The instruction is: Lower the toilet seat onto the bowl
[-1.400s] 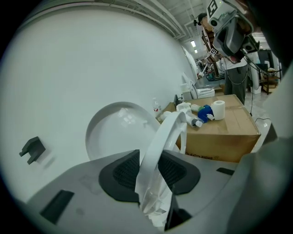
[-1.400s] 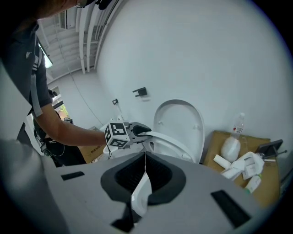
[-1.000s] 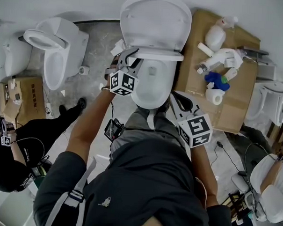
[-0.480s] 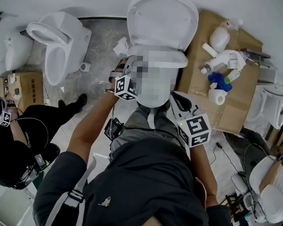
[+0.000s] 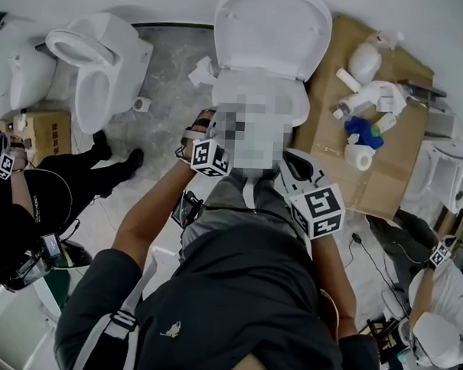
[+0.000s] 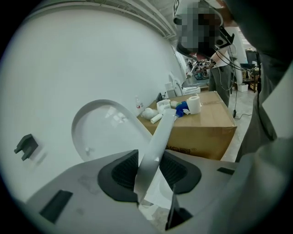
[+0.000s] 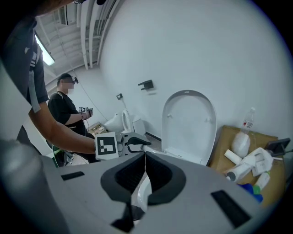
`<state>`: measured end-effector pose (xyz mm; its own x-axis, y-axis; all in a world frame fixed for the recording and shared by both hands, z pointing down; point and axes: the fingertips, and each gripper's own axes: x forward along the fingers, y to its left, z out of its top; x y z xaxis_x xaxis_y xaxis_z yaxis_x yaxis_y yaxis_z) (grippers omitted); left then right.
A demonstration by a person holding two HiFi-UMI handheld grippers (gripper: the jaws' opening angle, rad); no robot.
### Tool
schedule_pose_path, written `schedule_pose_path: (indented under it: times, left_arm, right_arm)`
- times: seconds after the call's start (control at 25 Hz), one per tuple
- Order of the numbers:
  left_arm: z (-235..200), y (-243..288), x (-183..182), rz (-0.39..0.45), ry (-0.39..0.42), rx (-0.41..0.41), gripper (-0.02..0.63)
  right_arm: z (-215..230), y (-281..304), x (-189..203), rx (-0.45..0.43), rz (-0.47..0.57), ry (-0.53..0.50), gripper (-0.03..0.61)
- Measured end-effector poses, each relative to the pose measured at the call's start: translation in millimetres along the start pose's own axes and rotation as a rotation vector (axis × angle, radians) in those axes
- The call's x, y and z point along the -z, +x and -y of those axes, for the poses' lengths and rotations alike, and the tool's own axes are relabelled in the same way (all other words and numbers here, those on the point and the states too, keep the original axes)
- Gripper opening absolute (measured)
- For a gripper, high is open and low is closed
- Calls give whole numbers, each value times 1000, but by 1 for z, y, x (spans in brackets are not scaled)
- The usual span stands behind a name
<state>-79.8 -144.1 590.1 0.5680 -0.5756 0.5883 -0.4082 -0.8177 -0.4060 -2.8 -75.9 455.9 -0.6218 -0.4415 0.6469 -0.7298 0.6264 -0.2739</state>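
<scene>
The white toilet stands ahead of me with its lid (image 5: 273, 29) upright against the wall. A mosaic patch covers the bowl in the head view. My left gripper (image 5: 207, 127) is at the bowl's left side, shut on the rim of the toilet seat (image 6: 160, 135). That rim runs as a pale strip between the two dark pads of the left gripper (image 6: 150, 161), with the lid (image 6: 107, 132) behind it. My right gripper (image 5: 295, 162) hangs at the bowl's near right, holding nothing. In its own view the right gripper (image 7: 145, 157) has its pads together, and the left gripper (image 7: 133, 142) shows beyond them.
A cardboard box (image 5: 381, 179) right of the toilet carries white fittings, a blue item (image 5: 362, 132) and a paper roll (image 5: 357, 157). A second toilet (image 5: 95, 67) stands at the left, with a person in black (image 5: 23, 210) below it. Crumpled paper (image 5: 202, 70) lies by the tank.
My left gripper has come down and toward me with the seat, which has swung away from the upright lid toward the bowl. The right gripper has barely shifted.
</scene>
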Motion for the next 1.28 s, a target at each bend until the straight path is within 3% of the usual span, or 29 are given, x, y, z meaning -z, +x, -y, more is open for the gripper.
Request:
schedule_pose_path:
  times: [1.28]
  left_arm:
    - [99, -8, 51, -97, 79, 212, 150]
  right_arm:
    - [-3, 12, 17, -18, -37, 12, 8]
